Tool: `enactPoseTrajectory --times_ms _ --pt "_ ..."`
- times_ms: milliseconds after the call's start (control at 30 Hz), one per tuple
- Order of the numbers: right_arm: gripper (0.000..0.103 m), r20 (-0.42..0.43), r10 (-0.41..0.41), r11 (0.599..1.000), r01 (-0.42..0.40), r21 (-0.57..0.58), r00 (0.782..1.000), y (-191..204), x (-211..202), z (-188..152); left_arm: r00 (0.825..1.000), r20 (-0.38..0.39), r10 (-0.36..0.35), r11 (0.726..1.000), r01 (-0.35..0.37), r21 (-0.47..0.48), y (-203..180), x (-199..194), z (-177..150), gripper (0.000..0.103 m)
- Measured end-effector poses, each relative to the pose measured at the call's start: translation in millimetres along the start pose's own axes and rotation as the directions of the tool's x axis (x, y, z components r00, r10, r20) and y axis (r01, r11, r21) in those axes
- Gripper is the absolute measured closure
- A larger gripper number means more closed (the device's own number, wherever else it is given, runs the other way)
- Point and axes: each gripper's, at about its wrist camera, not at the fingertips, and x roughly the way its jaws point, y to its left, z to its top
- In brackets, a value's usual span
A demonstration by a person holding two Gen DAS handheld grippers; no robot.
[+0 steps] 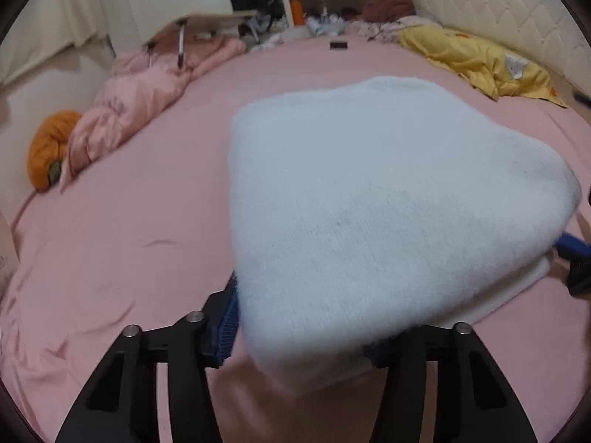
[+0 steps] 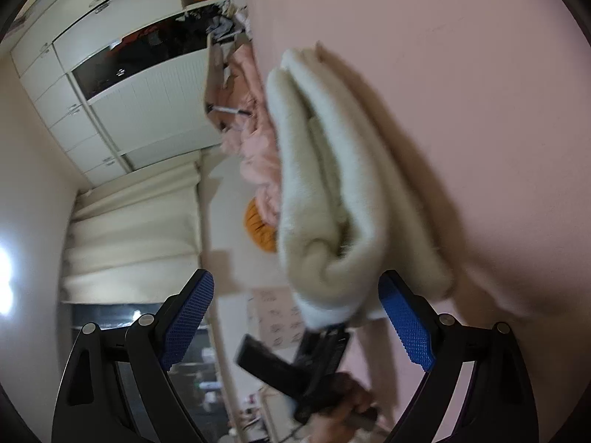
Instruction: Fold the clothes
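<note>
A folded white fluffy sweater [image 1: 388, 203] hangs just above the pink bed sheet [image 1: 129, 240]. My left gripper [image 1: 299, 336] is shut on its near edge, the blue pads [image 1: 227, 332] mostly buried in the cloth. In the right wrist view, which is rolled sideways, the same sweater [image 2: 332, 192] shows as a thick stack of folds, held at its lower end by the left gripper [image 2: 325, 347]. My right gripper [image 2: 295, 328] is open and empty, its blue fingertips [image 2: 406, 328] spread wide beside the sweater. It also shows at the right edge of the left wrist view [image 1: 576, 258].
A pink duvet [image 1: 140, 99] and an orange cushion [image 1: 51, 147] lie along the bed's left edge. A yellow blanket [image 1: 480, 59] lies at the far right by the padded headboard [image 1: 498, 11]. A small folding table [image 1: 207, 22] and clutter sit at the far end. Wardrobes [image 2: 110, 92] stand beyond.
</note>
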Motion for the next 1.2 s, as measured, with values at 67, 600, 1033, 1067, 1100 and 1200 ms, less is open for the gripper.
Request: enactPoseTrajectory --times_ms 67,600,1033,1067,1100,1200 --pt "0.015 -0.01 -0.003 0.999 0.002 -0.033 1.0 2 6 6 1.0 0.021 0.021 1.0 -0.021 0.014 -3 -7 -3 0.057" --pt "0.039 0.044 -0.038 0.999 0.038 0.003 0.998 -19 -15 11 0.999 0.033 0.031 1.0 -0.031 0.001 14 -6 1 0.05" --pt "0.0 0.109 -0.117 0.977 0.135 -0.166 0.987 53 -55 25 0.999 0.004 -0.035 0.999 0.035 0.012 15 -9 -1 0.066" --pt "0.0 0.063 -0.11 0.976 0.12 -0.182 0.992 61 -41 32 0.999 0.007 -0.035 0.999 0.035 0.014 15 -9 0 0.065" --pt "0.0 0.019 -0.108 0.975 0.11 -0.195 0.994 69 -27 39 1.0 0.01 -0.03 0.999 0.029 0.019 14 -10 0 0.063" --pt "0.001 -0.076 -0.197 0.961 0.178 -0.211 0.977 68 6 63 1.0 0.019 -0.013 0.999 0.012 0.043 10 -11 0 0.057"
